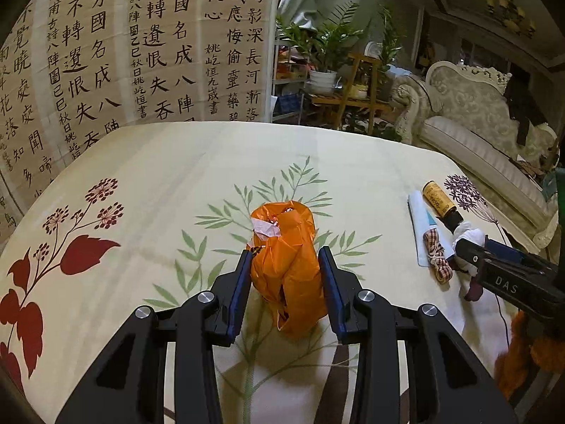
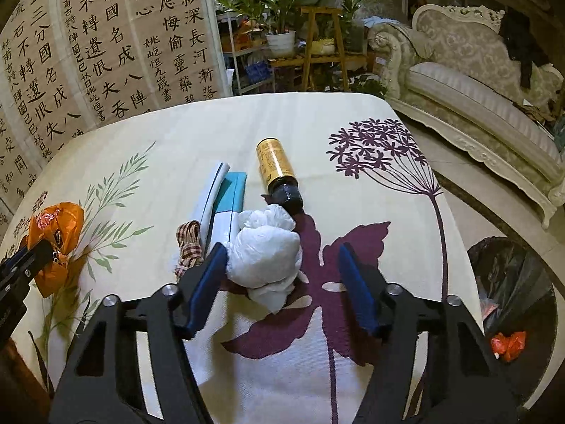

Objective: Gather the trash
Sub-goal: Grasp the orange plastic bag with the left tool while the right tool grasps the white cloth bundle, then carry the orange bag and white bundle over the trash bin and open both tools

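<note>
On the tabletop [image 2: 370, 113]: trash lies in two spots on the floral cloth.
Left hand-held gripper [image 1: 286, 282]: clenched on the orange plastic bag [image 1: 287, 247], both pads pressing its crumpled sides; the bag stands near the cloth's middle.
Right hand-held gripper [image 2: 282, 275]: released; the white crumpled wad [image 2: 265, 251] sits between the fingers, touching the left pad while the right pad stands apart.
Other items: a brown bottle [image 2: 277, 169] lies just beyond the wad, a blue-and-white packet [image 2: 226, 198] to its left, a checked ribbon [image 2: 190, 243] nearer and further left.
Risk, wad: off-centre in the jaws; closing may push it sideways or pinch only a fold, so it slips out on lifting.
Risk, neighbours: the left pad may catch the packet or ribbon, which lie just beside it.
Risk, bag: thin plastic may slide from the pads.
Right wrist view only: a black-lined bin [image 2: 512, 282] on the floor, right of the tabletop, with orange scrap [image 2: 508, 346] beside it.
Left wrist view only: both pads' contact on the bag.
</note>
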Available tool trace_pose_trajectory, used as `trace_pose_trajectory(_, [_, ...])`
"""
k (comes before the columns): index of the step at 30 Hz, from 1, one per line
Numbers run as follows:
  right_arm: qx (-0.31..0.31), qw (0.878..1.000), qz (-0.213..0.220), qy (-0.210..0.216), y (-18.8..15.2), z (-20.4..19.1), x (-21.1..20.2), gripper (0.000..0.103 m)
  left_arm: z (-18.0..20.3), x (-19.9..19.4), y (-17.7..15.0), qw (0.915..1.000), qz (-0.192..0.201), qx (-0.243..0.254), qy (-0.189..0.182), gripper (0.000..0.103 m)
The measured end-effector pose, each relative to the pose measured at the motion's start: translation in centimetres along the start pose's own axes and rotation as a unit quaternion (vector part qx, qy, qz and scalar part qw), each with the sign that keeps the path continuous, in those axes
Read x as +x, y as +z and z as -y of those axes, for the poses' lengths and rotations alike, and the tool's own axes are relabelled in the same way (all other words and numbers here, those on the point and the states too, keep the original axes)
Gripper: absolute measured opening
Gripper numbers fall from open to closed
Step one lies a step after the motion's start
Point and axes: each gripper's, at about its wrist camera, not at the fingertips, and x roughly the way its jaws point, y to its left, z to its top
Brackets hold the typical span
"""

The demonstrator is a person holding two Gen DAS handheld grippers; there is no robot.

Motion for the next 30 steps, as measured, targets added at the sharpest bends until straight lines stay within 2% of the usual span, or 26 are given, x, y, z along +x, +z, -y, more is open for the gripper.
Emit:
trace_pose_trajectory(1, [0.000,1.000,-0.003,0.002,-0.1,-0.1,0.0,0.042,-0.1,0.0,-0.1,1.0000,0.000,-0.002,-0.001,0.039])
trace_pose_trajectory(3, [0.001,1.000,-0.007,0.007,-0.3,-0.1,0.0,0.035,-0.1,0.1,-0.1,1.0000,-0.001,-0.004,-0.003,0.038])
trace_pose_trajectory(17, [0.009,1.000,0.014,-0.007,-2.5,0.9,-3.7,0.032,1.6,-1.6,-1.0,0.9996,0.009,0.004,-0.025,0.039])
trace_pose_trajectory(30, [0.037,0.998,0.037,-0.033,-6.1,4.6,-8.1,0.032,6.4,-4.4,-3.4,0.9976,0.018,0.038,-0.054,0.039])
